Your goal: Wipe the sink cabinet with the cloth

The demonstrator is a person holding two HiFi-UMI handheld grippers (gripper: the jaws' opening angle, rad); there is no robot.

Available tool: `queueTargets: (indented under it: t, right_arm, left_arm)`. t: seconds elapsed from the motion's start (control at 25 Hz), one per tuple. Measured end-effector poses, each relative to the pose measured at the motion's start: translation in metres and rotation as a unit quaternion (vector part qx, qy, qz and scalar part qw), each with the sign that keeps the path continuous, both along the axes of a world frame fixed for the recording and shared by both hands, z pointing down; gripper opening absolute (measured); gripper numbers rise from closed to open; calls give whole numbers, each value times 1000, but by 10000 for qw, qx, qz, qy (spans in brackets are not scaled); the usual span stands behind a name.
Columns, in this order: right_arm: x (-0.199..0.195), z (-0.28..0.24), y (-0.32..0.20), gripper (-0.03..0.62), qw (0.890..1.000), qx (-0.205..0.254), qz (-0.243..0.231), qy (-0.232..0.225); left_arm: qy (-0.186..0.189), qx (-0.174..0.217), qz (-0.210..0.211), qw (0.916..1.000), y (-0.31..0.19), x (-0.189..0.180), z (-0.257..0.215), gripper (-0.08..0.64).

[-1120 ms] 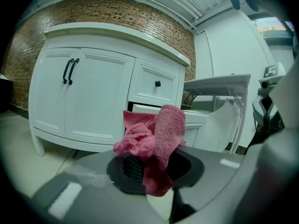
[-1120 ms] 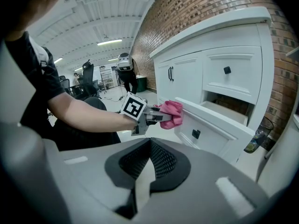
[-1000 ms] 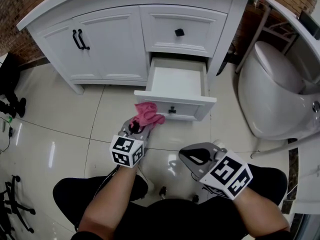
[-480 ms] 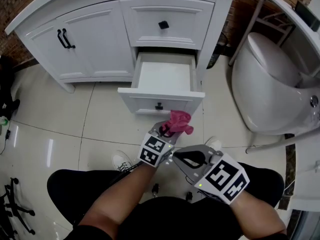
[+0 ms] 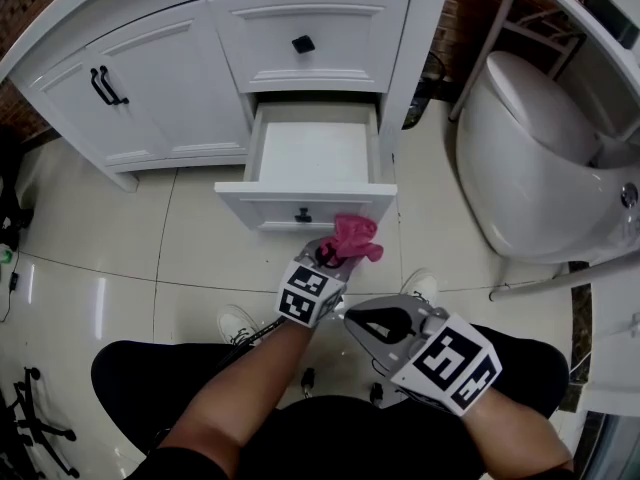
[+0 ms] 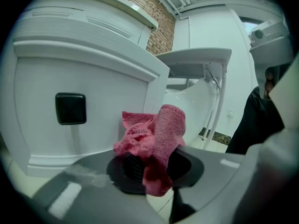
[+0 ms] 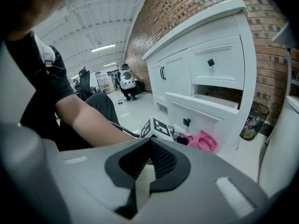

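The white sink cabinet (image 5: 150, 78) has its lower drawer (image 5: 310, 153) pulled open, with a black knob (image 5: 302, 214) on the drawer front. My left gripper (image 5: 328, 256) is shut on a crumpled pink cloth (image 5: 352, 238), held at the right end of the drawer front. In the left gripper view the cloth (image 6: 152, 141) bulges out between the shut jaws, right in front of the drawer front (image 6: 70, 78). My right gripper (image 5: 385, 323) hangs lower, near the person's lap, shut on nothing. From its own view the cloth (image 7: 203, 140) and cabinet (image 7: 205, 73) lie ahead.
A white toilet (image 5: 530, 168) stands to the right of the cabinet. Glossy tiled floor (image 5: 110, 268) spreads left. The cabinet doors (image 5: 120, 88) with black handles are shut, as is the upper drawer (image 5: 305, 43). A small bin (image 7: 252, 120) sits by the brick wall.
My left gripper with the cloth has moved from the drawer front's left end to its right end. The right gripper has hardly moved.
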State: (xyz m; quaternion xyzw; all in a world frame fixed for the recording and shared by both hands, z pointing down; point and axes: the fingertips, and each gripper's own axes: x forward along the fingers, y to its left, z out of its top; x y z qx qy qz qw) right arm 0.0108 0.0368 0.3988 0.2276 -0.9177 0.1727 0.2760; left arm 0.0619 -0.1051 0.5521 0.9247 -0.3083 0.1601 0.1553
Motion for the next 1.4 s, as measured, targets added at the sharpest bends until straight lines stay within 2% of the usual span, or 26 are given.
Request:
queueTargets:
  t: [0.36, 0.76, 1.12, 1.4]
  right_arm:
    - [-13, 6, 2, 6, 9999, -37, -75, 58]
    - [-34, 4, 2, 6, 9996, 65, -226, 154]
    - [-56, 1, 2, 6, 9988, 176, -393, 239]
    - [-54, -1, -4, 6, 9986, 309, -311, 304]
  left_arm:
    - [-35, -208, -653, 9976, -9, -60, 7, 94]
    - [-29, -284, -1539, 9877, -16, -143, 12, 94]
    - [96, -201, -2073, 9780, -18, -190, 0, 94]
    - [140, -214, -2379, 9710, -18, -217, -9, 94]
